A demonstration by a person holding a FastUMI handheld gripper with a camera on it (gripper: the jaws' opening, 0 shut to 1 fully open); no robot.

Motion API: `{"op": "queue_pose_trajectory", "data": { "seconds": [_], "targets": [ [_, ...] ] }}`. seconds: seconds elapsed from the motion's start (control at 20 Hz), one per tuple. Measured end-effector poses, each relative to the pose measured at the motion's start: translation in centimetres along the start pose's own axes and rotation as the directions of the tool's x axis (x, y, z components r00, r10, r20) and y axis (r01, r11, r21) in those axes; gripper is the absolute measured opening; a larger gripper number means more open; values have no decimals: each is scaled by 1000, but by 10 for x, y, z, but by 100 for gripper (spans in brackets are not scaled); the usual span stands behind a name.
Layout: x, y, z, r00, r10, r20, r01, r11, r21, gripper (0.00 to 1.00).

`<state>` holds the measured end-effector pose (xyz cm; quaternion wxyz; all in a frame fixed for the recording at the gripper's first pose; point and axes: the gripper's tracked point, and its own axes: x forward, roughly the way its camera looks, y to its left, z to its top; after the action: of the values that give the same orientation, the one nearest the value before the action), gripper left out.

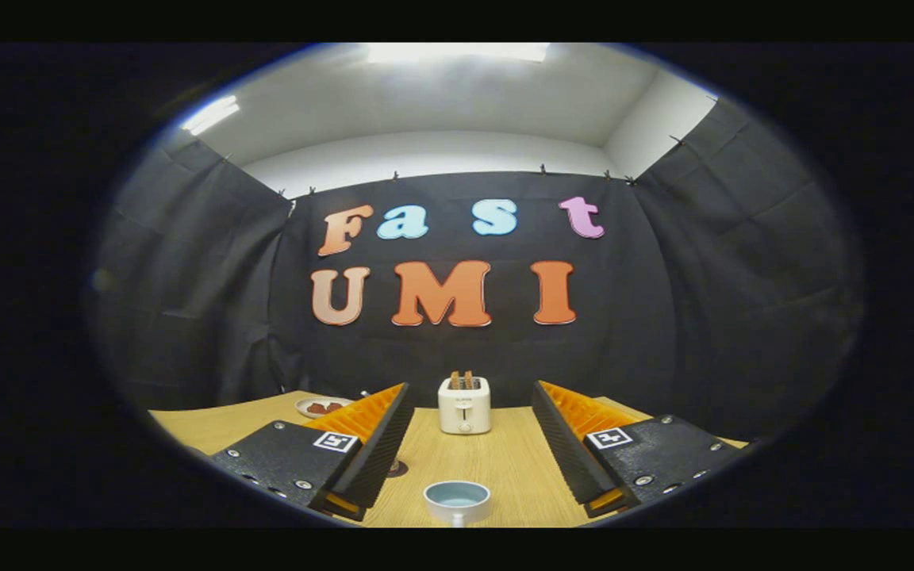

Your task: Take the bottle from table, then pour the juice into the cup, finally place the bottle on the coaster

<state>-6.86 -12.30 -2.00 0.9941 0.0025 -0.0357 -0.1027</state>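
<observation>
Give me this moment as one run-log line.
gripper: open, holding nothing | cup: on table, between fingers | toaster: beyond fingers | plate: far left

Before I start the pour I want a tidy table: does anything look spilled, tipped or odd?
Nothing stands out. The cup sits upright between the open gripper's fingers, the toaster stands straight beyond them with toast in its slots, and the plate lies flat. The wooden table shows no spill.

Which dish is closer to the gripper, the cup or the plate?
The cup: it sits on the table low between the open gripper's fingers. The plate lies farther back, beyond the left finger, level with the toaster.
</observation>
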Motion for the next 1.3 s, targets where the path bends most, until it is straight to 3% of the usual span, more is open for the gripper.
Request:
{"op": "queue_pose_trajectory", "data": {
  "seconds": [0.8,1.3],
  "targets": [
    [-16,-28,-24,999,9,-45,-1,987,161,89],
    [-15,-16,-31,999,0,-40,1,999,35,89]
  ]
}}
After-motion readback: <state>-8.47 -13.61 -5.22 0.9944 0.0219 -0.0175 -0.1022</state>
